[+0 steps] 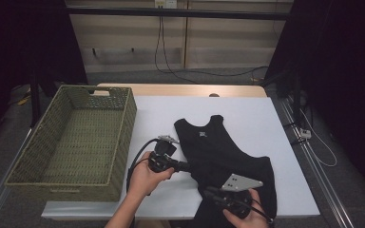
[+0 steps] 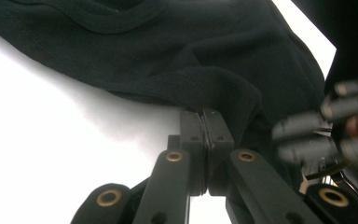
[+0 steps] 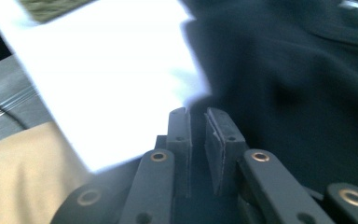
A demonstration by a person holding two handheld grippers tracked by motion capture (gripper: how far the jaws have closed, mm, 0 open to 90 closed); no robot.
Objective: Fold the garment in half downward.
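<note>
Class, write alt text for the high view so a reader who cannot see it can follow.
A person's two hands hold grippers at a black sleeveless top lying on a white table: the left gripper at its left edge, the right gripper at its hem. A woven green basket stands at the left.

The bench (image 1: pixel 247 114) is a wooden top, its bare tan strip showing along the far edge, with a white sheet (image 1: pixel 161 118) covering most of it. On the left stands an olive woven basket (image 1: pixel 33 156), rectangular, with a handle cut-out in its far wall; its near left corner seems to reach past the sheet's edge, though the dim light makes that hard to judge. Right of centre a black sleeveless top (image 1: pixel 218 147) lies flat, neck toward the far side, hem at the near edge.
</note>
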